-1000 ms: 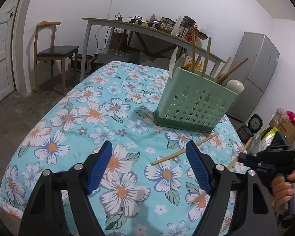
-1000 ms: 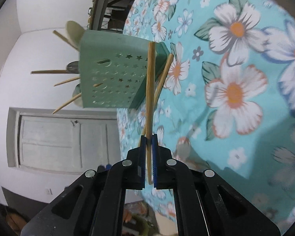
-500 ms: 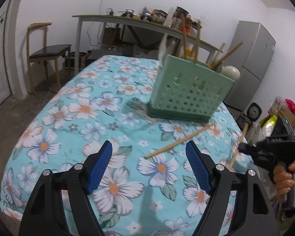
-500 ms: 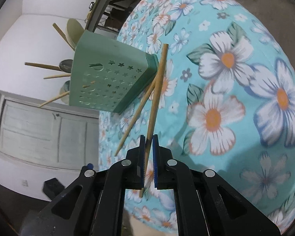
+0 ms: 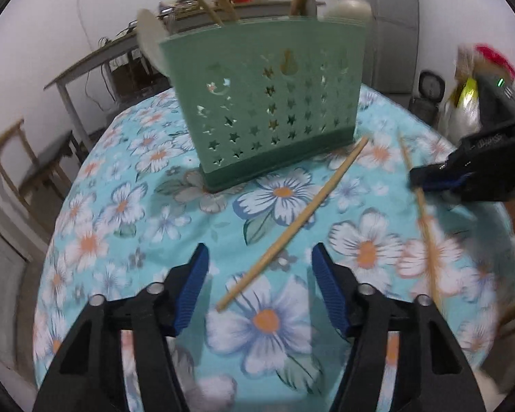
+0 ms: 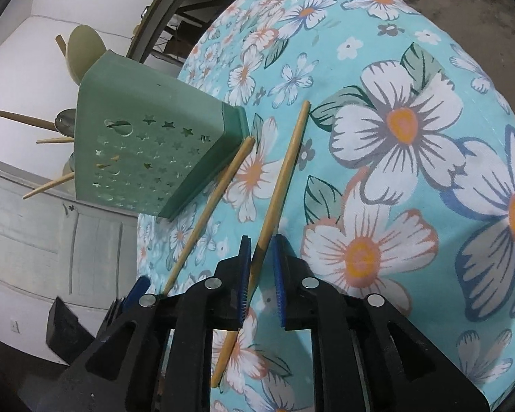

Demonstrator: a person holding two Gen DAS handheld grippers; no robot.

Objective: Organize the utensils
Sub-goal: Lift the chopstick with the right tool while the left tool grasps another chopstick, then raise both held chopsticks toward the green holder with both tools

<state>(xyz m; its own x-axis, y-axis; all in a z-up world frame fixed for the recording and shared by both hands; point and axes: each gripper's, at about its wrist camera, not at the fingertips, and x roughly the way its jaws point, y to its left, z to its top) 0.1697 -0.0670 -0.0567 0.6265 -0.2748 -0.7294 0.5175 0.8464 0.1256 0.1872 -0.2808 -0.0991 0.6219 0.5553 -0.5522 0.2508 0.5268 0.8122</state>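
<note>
Right wrist view shows the right gripper (image 6: 261,267) with its fingers opening around a chopstick (image 6: 281,178) that lies between them on the flowered worktop (image 6: 395,178), so it could roll or skid toward the worktop's near edge once freed. The left gripper (image 5: 259,285) has fingers about half apart and closing, empty, over the second chopstick (image 5: 302,219); a poor pinch may flick it against the green holder (image 5: 267,103), which stands just behind and already bristles with utensils.
</note>
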